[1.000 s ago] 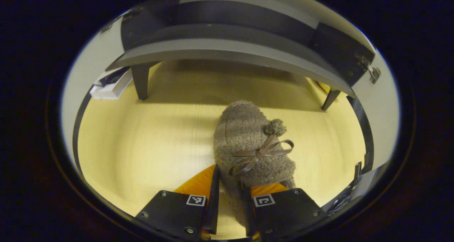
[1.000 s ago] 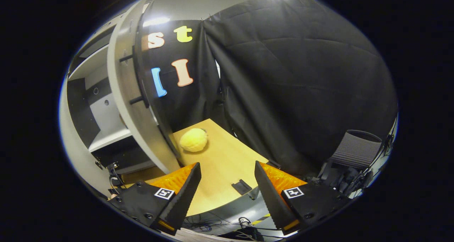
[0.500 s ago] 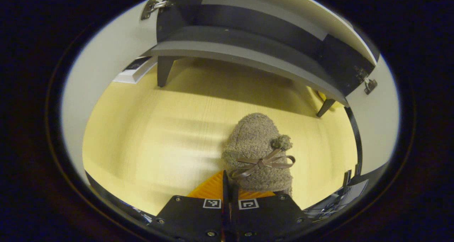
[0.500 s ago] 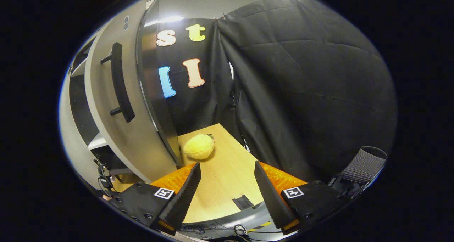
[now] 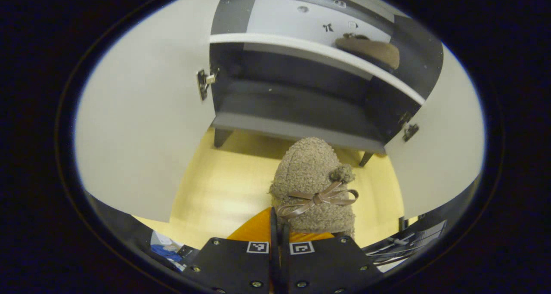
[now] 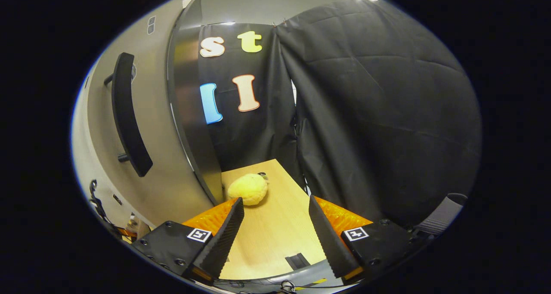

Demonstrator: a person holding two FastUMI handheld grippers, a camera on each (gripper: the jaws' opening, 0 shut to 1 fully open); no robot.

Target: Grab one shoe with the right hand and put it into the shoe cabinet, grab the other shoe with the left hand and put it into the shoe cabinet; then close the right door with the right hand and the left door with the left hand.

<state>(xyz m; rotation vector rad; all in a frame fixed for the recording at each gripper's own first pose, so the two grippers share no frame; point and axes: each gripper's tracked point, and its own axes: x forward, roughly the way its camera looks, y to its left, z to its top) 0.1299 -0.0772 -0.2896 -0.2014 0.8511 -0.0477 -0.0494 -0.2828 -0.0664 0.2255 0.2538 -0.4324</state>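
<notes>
The shoe is pinched in the left gripper; right gripper fingers spread, empty.

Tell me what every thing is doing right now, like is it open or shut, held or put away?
left gripper: shut on the fuzzy shoe, lifted
fuzzy shoe: held, off the table
other shoe: lying on the cabinet's upper shelf
shoe cabinet: open
left door: swung open
right door: swung open
right gripper: open, holding nothing
yellow fluffy thing: resting on the table
</notes>
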